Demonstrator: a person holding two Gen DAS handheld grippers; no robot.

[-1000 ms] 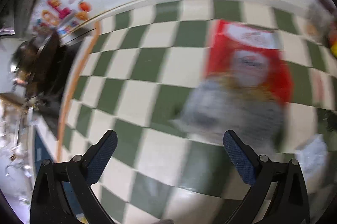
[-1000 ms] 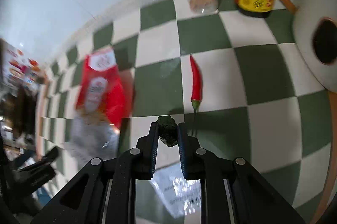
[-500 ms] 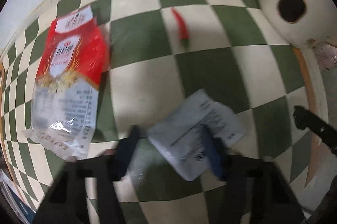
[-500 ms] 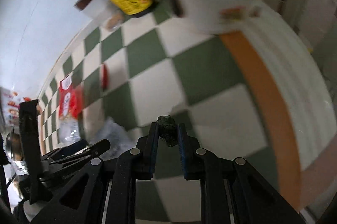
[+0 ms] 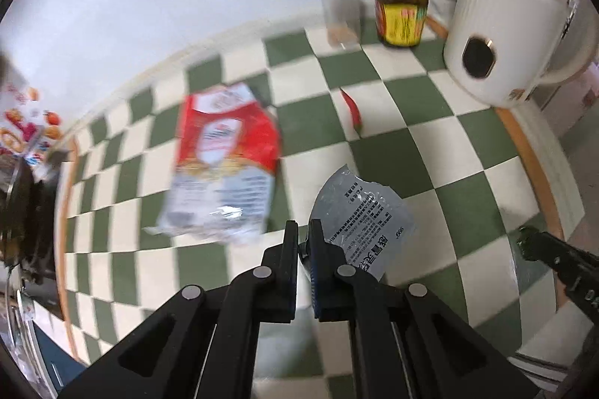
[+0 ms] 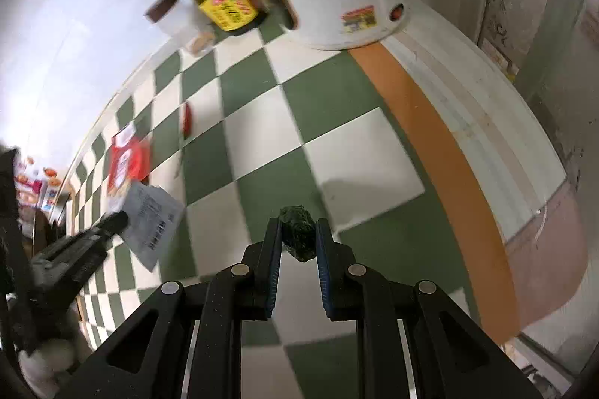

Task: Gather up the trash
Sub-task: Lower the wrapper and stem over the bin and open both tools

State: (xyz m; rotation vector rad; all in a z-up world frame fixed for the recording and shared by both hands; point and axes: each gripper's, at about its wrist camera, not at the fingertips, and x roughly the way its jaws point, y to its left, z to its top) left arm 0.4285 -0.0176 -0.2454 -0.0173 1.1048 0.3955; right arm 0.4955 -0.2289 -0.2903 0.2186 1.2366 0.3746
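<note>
Our left tongs (image 5: 304, 235) are clenched on a torn grey printed wrapper (image 5: 361, 216), held lifted above the green-and-cream checkered bench (image 5: 397, 110). Our right tongs (image 6: 298, 235) pinch a small dark green crumpled scrap (image 6: 298, 231) between their pads. A red-and-white snack bag (image 5: 224, 159) and a red chilli (image 5: 352, 108) lie on the bench, well apart from a sauce bottle (image 5: 401, 2) beside a white kettle (image 5: 513, 20).
</note>
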